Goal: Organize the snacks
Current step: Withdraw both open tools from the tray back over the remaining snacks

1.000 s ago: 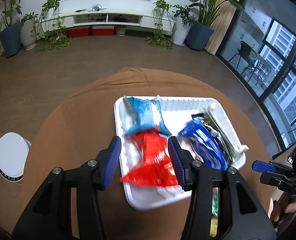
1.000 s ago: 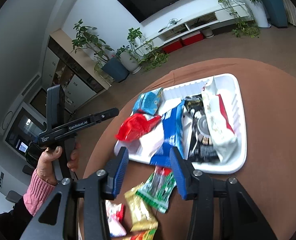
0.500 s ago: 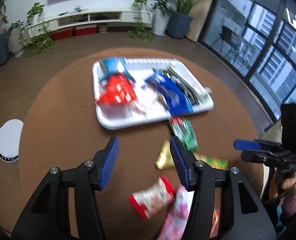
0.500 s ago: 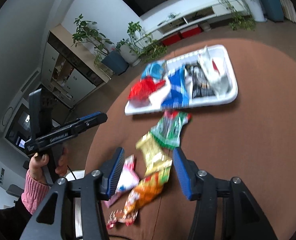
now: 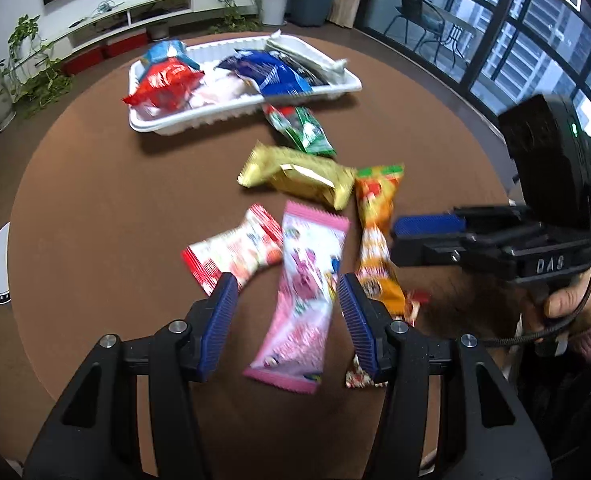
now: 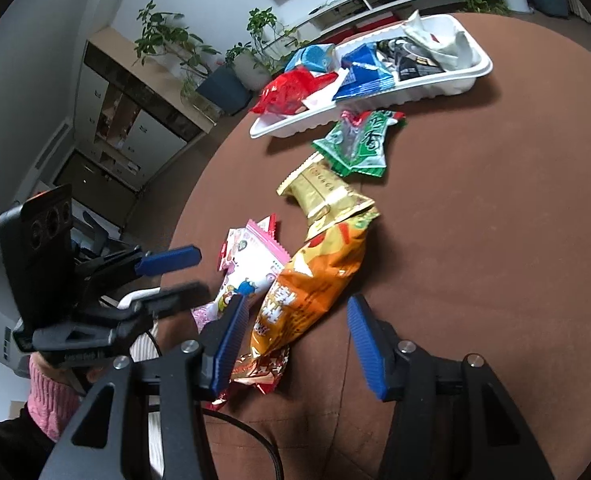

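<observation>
Between the spread pads of our left gripper now lies the pink packet, flat on the brown table and not pinched, where a second ago the same jaws hung over the red bag in the white tray. Our right gripper, also empty, with jaws standing apart over the tail of the orange bag, has likewise pulled back from the tray. Beyond both grippers lie the gold packet and green packet, then the tray, so we judge the next pick-up is starting among these loose snacks.
</observation>
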